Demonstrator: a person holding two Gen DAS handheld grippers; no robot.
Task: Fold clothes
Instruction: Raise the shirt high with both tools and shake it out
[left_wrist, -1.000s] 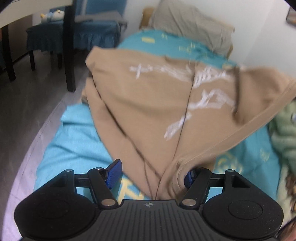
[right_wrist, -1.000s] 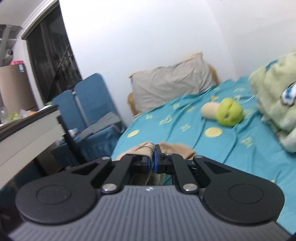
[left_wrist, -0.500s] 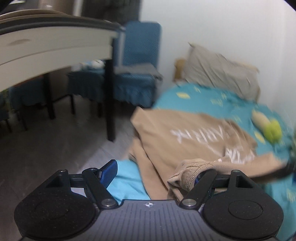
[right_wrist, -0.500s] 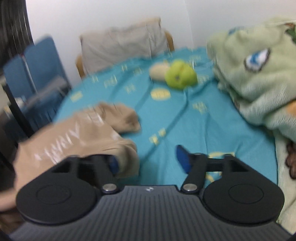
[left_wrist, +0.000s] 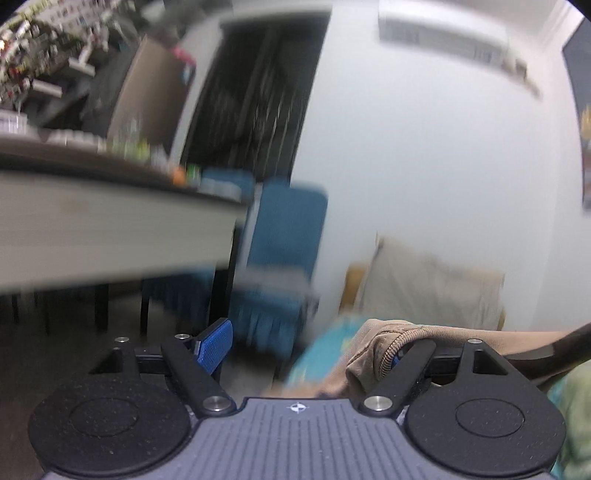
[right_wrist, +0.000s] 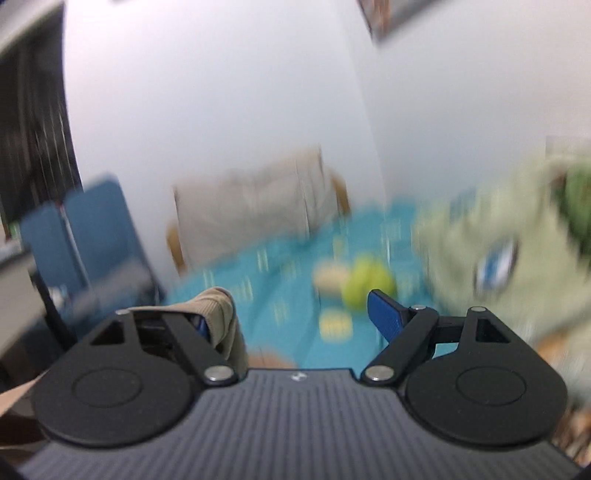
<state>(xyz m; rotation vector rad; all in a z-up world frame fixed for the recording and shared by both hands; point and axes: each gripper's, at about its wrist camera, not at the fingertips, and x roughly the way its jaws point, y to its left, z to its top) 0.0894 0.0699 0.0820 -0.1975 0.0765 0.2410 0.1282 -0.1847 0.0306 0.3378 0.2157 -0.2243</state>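
Note:
The tan garment (left_wrist: 388, 347) has its ribbed edge draped over the right finger of my left gripper (left_wrist: 306, 343), whose jaws stand wide apart. In the right wrist view the same tan garment (right_wrist: 218, 314) hangs over the left finger of my right gripper (right_wrist: 291, 314), also wide open. Neither gripper pinches the cloth. Most of the garment lies below both views, hidden. Both views are blurred by motion.
A teal bedsheet (right_wrist: 288, 280) covers the bed, with a beige pillow (right_wrist: 251, 199) at the head, a green and tan plush toy (right_wrist: 354, 280) and a pale green plush blanket (right_wrist: 498, 251) at right. A table (left_wrist: 110, 221) and blue chairs (left_wrist: 284, 229) stand left of the bed.
Both grippers have tilted upward, so the views show wall and furniture instead of the spread garment. The right gripper opened from shut. The cloth stays hooked on one finger of each.

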